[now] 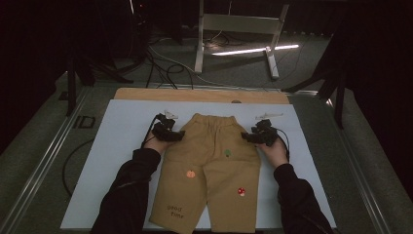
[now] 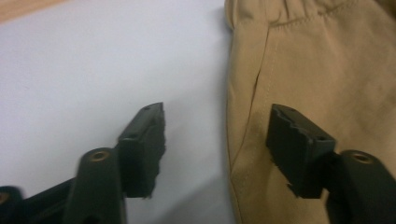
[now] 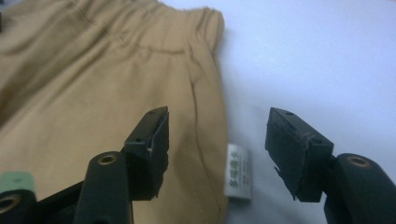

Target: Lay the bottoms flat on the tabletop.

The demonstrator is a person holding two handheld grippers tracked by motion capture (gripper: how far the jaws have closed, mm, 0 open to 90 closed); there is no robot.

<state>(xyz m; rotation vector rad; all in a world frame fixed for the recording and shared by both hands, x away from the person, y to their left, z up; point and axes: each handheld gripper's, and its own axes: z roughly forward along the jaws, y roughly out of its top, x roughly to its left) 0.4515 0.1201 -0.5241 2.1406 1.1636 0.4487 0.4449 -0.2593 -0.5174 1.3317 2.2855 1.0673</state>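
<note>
The room past the table is nearly black; I can make out only a white frame stand [image 1: 238, 29], tangled floor cables [image 1: 160, 66] and one lit strip on the floor [image 1: 255, 49]. The hems of the tan trousers [image 1: 214, 165] are cut off at the near edge of the high view, and the lettering on one leg is too small to read fully. One pair of trousers, waistband away from me, lies flat between my two grippers on a pale blue sheet [image 1: 117, 141] over a wooden board [image 1: 146, 93]. I count three small patches on the fabric: one green, one orange, one red. My left gripper [image 2: 217, 135] is spread wide, holding nothing; the trousers' side seam runs up between its jaws, one jaw over the bare sheet, the other over cloth. My right gripper [image 3: 217, 140] is equally wide and empty, straddling the opposite side edge, with one white care label [image 3: 238, 178] sticking out of the seam between its jaws.
</note>
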